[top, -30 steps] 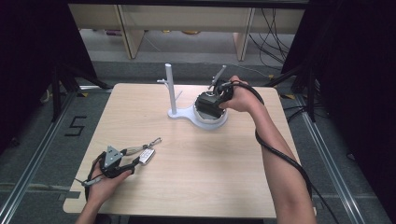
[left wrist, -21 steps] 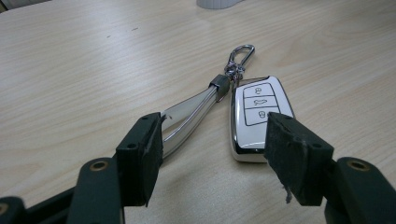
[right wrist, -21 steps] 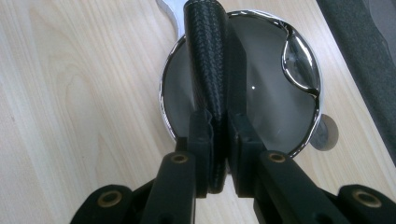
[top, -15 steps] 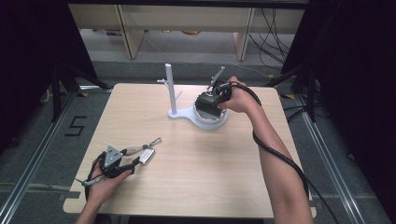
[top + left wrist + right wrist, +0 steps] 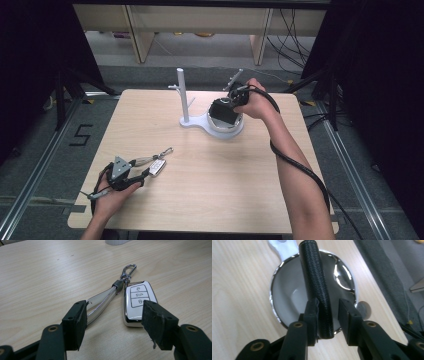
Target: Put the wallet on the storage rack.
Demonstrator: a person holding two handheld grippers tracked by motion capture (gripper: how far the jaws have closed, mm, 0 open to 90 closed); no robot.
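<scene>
Left gripper view puts the nearest work first: the left gripper [image 5: 115, 310] lies low on the table [image 5: 50, 270] with its jaws spread wide. Between them, touched by neither pad, are the white key fob [image 5: 137, 302] with its three buttons up and the chrome strap [image 5: 102, 301] that runs beside it to a small clasp [image 5: 128, 268]. This gripper holds nothing. In the high view it sits at the near left corner, with the fob [image 5: 157, 168] just off its tips, exactly where both were a second ago. The keys look ready to be picked up, but no grasp has begun.

Farther out, past bare tabletop, the right gripper [image 5: 223, 116] points down into the round dish [image 5: 235, 132] of the white stand, whose post [image 5: 182, 95] rises just to the left. The right gripper view shows a black textured bar [image 5: 313, 272] between this gripper's jaws, over the chrome-rimmed dish [image 5: 287, 290]. One pad touches the bar and a thin gap shows at the other, so the jaws are slightly apart and not clamped.

Over the last second the right hand has barely shifted; at most it has settled a touch toward the dish. My reading is that this is a pause at the dish, with the bar either just set down or about to be pinched. I cannot tell which. The left side, meanwhile, waits with the keys untouched.
</scene>
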